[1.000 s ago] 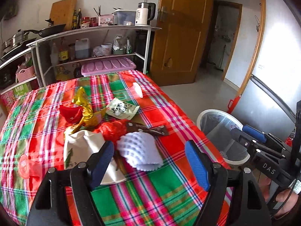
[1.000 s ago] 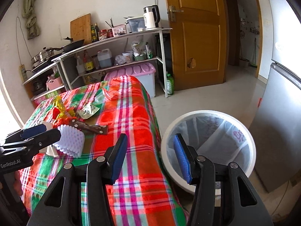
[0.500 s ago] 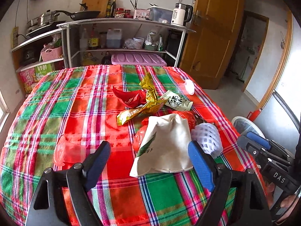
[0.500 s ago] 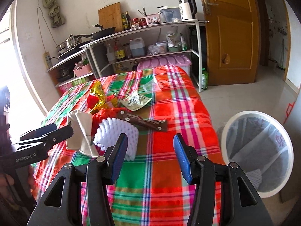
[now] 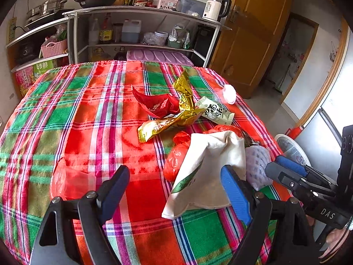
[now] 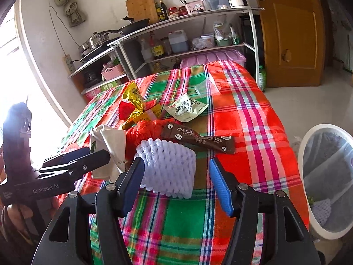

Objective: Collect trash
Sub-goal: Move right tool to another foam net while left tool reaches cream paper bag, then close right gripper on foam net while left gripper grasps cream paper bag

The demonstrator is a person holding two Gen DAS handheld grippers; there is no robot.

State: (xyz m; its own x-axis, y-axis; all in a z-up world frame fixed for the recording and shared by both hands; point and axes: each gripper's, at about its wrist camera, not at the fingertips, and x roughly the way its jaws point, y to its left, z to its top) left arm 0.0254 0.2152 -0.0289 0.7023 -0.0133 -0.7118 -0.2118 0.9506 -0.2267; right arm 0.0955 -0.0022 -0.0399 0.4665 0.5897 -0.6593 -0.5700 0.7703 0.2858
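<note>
Trash lies on the plaid tablecloth (image 5: 88, 119): a cream paper bag (image 5: 207, 172), a white foam net (image 6: 169, 165), a red plastic bag (image 5: 176, 154), gold wrappers (image 5: 174, 119), a red wrapper (image 5: 156, 103), a white-green packet (image 6: 187, 108) and a brown coffee sachet (image 6: 198, 138). My left gripper (image 5: 176, 190) is open and empty, its right finger over the paper bag's near edge. My right gripper (image 6: 176, 181) is open, with the foam net just ahead between its fingers. The white bin (image 6: 326, 176) stands on the floor at the right.
A crumpled red bag (image 5: 68, 178) lies near the left gripper. A clear cup (image 6: 205, 87) sits at the table's far side. Metal shelves (image 5: 141, 15) with pans, bottles and a kettle stand behind the table. A wooden door (image 6: 286, 33) is at the right.
Both grippers have swung left from the bin toward the table and moved closer to the trash pile. The foam net now sits between the right gripper's fingers. Both stay open.
</note>
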